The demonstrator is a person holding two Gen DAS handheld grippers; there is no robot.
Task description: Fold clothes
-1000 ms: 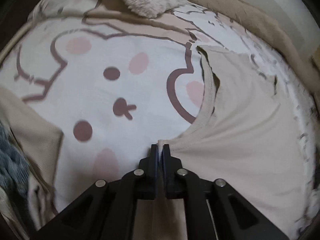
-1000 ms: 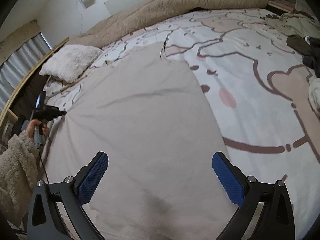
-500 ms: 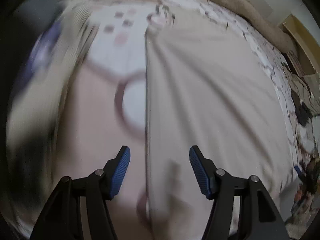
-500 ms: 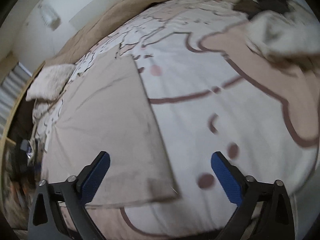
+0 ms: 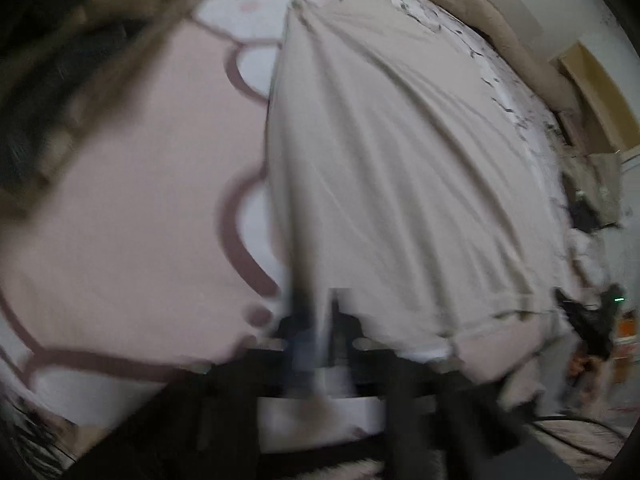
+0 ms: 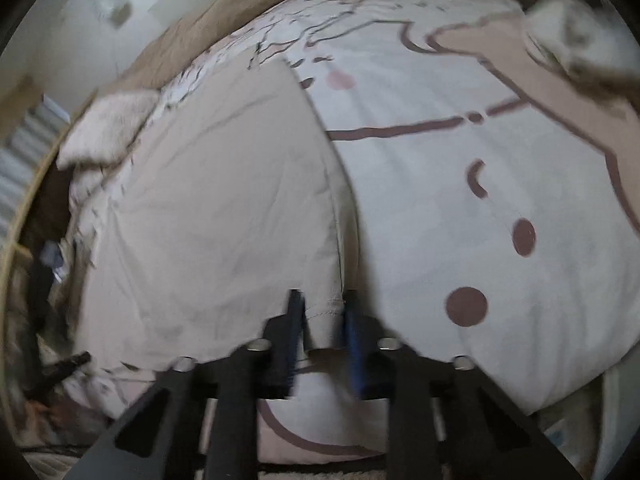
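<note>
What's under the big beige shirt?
The beige shirt lies on a cartoon-print bed cover, which shows around its edges. Whatever is printed directly beneath it is covered.

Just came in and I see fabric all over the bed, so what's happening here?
A person with a handheld gripper in each hand is folding a beige garment spread flat on a cartoon-print bedspread. The left gripper is shut at the garment's near edge, on one corner; blur hides whether cloth is pinched. The right gripper is closing its jaws, with the other near corner's hem between them. No fold shows yet.
</note>
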